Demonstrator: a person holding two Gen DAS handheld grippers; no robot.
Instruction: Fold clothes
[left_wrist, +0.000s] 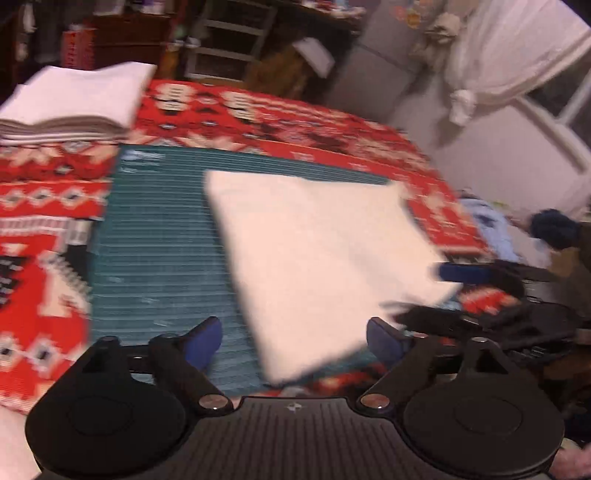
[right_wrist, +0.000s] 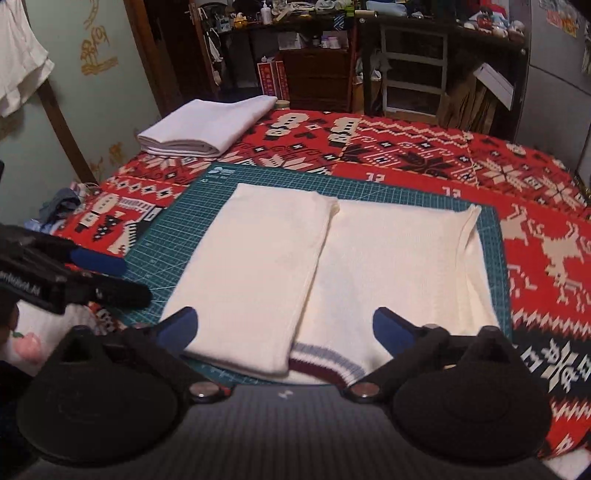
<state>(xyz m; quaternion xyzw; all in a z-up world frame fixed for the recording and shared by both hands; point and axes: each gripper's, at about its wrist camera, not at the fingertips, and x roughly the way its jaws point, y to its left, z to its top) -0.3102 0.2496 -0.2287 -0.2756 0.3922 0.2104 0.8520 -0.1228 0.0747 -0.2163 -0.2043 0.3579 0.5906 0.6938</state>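
Cream knit sweater (right_wrist: 332, 273) is lying flat on the green cutting mat (right_wrist: 177, 236), on the bed's red patterned blanket (right_wrist: 517, 184), one side already folded inward. Both claws, left (left_wrist: 293, 338) and right (right_wrist: 284, 328), are spread wide, gripping nothing. I'd pinch the right edge next and fold it in to match, keeping the striped hem (right_wrist: 325, 360) square. Only readable writing: "12" on the blanket; the mat logo is too small to read.
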